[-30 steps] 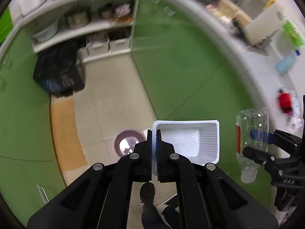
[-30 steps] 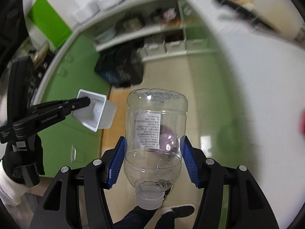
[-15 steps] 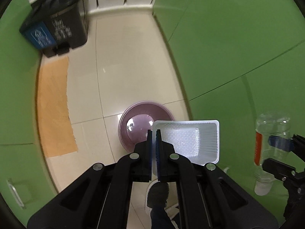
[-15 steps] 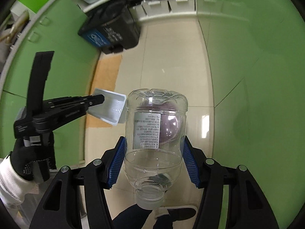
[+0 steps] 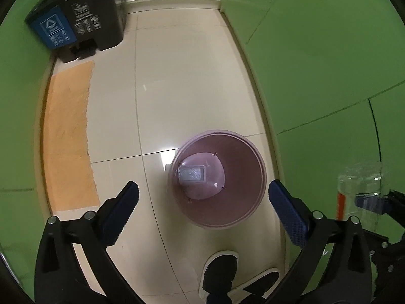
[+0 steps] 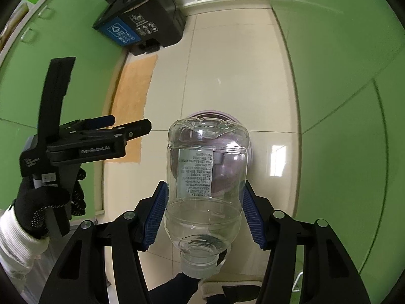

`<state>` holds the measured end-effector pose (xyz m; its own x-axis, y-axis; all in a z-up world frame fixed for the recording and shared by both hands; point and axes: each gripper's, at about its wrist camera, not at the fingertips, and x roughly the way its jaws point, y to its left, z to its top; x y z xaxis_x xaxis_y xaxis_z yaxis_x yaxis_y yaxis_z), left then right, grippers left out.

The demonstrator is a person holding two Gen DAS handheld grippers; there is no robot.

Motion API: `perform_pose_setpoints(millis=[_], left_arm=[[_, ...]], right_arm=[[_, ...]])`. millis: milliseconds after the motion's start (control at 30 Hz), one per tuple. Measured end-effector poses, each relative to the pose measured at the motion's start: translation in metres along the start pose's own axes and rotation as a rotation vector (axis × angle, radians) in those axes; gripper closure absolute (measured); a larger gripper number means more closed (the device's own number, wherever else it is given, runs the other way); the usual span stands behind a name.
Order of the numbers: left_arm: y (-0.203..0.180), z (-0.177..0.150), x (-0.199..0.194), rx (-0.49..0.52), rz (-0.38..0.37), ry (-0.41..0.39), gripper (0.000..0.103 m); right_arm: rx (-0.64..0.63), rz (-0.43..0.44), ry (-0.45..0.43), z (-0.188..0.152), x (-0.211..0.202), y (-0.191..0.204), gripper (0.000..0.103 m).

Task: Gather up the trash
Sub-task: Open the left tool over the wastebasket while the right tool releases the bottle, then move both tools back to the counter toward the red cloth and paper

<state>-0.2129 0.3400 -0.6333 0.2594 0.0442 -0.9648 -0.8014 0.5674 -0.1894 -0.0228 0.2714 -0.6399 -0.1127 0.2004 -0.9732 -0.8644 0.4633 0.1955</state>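
Here, in the left wrist view, the left gripper (image 5: 201,204) points down at the floor, and its jaws have just been opening and now stand wide apart with nothing between them. Below sits a pink waste bin (image 5: 235,212), and a white plastic tray (image 5: 191,173) lies at its bottom. In the right wrist view, the right gripper (image 6: 203,214) pinches a clear plastic bottle (image 6: 206,174) between its blue pads, cap towards the camera, above the bin. A gloved hand (image 6: 43,207) holds the left gripper beside it.
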Motion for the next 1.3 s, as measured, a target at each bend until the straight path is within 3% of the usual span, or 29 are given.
perform_pose_setpoints(millis=[267,300,367,500,600,733,1000,1300], left_arm=[[0.027,0.003,-0.038,-0.027,0.034,-0.058,0.003],[0.03,0.004,-0.041,-0.033,0.037,-0.063,0.003],[0.037,0.006,-0.048,-0.048,0.043,-0.079,0.003],[0.041,0.005,-0.065,-0.074,0.035,-0.097,0.003],[0.036,0.002,-0.084,-0.079,0.02,-0.101,0.003],[0.02,-0.003,-0.127,-0.074,0.004,-0.113,0.003],[-0.028,-0.008,-0.252,-0.036,-0.037,-0.121,0.003],[-0.098,-0.001,-0.406,0.061,-0.046,-0.234,0.003]], right_arm=[[-0.037,0.019,-0.009,0.017,0.007,0.014,0.044],[-0.037,0.016,-0.013,0.019,0.006,0.015,0.041],[-0.035,0.004,-0.032,0.022,0.004,0.016,0.013],[-0.022,0.001,-0.026,0.029,-0.004,0.02,0.006],[-0.018,-0.012,-0.028,0.03,-0.024,0.024,0.006],[-0.005,-0.017,-0.054,0.028,-0.068,0.033,0.006],[0.004,-0.025,-0.147,0.013,-0.205,0.066,0.006],[0.042,-0.048,-0.294,-0.022,-0.371,0.082,0.006]])
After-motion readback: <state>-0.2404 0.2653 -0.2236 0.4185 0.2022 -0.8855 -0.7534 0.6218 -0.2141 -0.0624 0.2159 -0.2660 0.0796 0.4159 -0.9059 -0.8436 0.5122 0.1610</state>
